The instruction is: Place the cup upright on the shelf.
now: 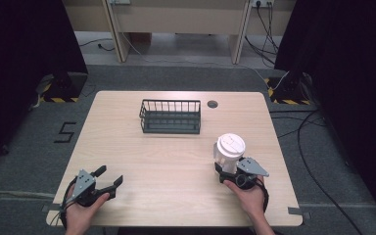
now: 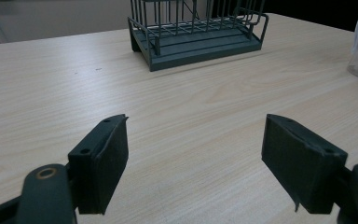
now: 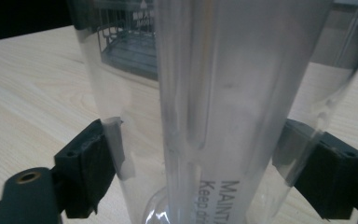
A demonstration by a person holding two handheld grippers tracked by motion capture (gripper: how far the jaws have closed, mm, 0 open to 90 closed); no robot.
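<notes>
Now right tongs (image 1: 226, 169) clamped on clear tumbler (image 1: 228, 152); left tongs (image 1: 110, 176) apart over table (image 1: 176, 161), basket (image 1: 170, 116) beyond.

The table (image 1: 176, 156) was pale wood with a fine light grain. On it stood a dark grey-green wire basket (image 1: 170, 116). A clear plastic cup (image 1: 228, 152) had a white lid, and black printed letters ran down its see-through side. Both grippers, the left gripper (image 1: 108, 177) and the right gripper (image 1: 227, 172), were black, each topped with a grey plate. A small dark round cap (image 1: 212, 104) was set in the tabletop. The floor (image 1: 24, 147) was grey, marked with a black figure, and yellow-and-black striped tape (image 1: 58, 99) edged the stand bases.
</notes>
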